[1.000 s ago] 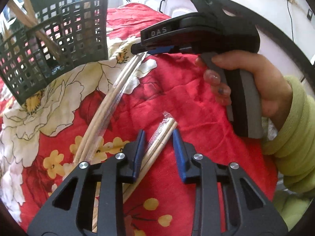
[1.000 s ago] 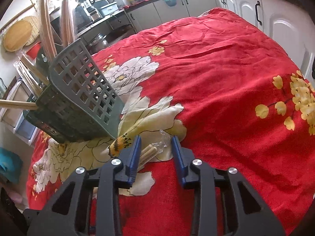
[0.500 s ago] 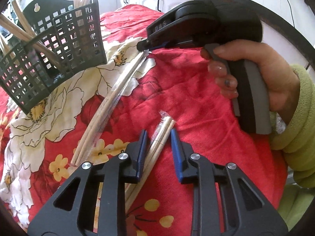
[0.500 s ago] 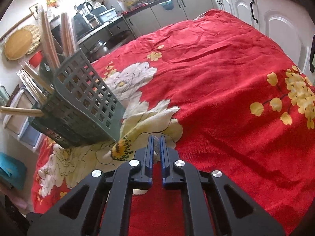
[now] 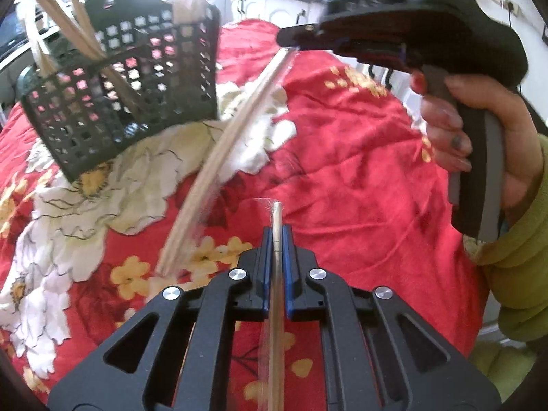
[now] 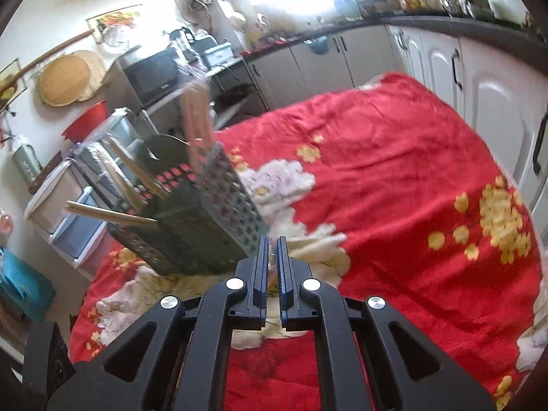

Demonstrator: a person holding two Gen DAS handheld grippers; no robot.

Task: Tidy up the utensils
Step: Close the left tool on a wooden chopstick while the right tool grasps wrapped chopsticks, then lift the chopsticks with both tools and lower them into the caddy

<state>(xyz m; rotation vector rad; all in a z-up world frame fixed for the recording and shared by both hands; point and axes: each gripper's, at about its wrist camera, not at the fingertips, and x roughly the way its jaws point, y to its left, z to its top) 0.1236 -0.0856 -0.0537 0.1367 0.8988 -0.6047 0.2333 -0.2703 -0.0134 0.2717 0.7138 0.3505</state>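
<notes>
Chopsticks in a clear plastic sleeve (image 5: 276, 257) sit clenched between your left gripper (image 5: 276, 239) jaws, which have just closed on them, tip poking out ahead. Your right gripper (image 5: 291, 39), ahead and to the right, grasps a second wrapped wooden pair (image 5: 233, 137) by its top end, slanting down over the red floral cloth (image 5: 342, 171). Beyond, to the left, stands the dark green perforated plastic basket (image 5: 137, 102) holding more chopsticks.

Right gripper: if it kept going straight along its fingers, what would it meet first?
Probably the grey basket. The right gripper, shut on wrapped chopsticks, points at the basket's near lower corner, with the floral cloth just right of it. Depth is unclear, so it might just pass that corner.
</notes>
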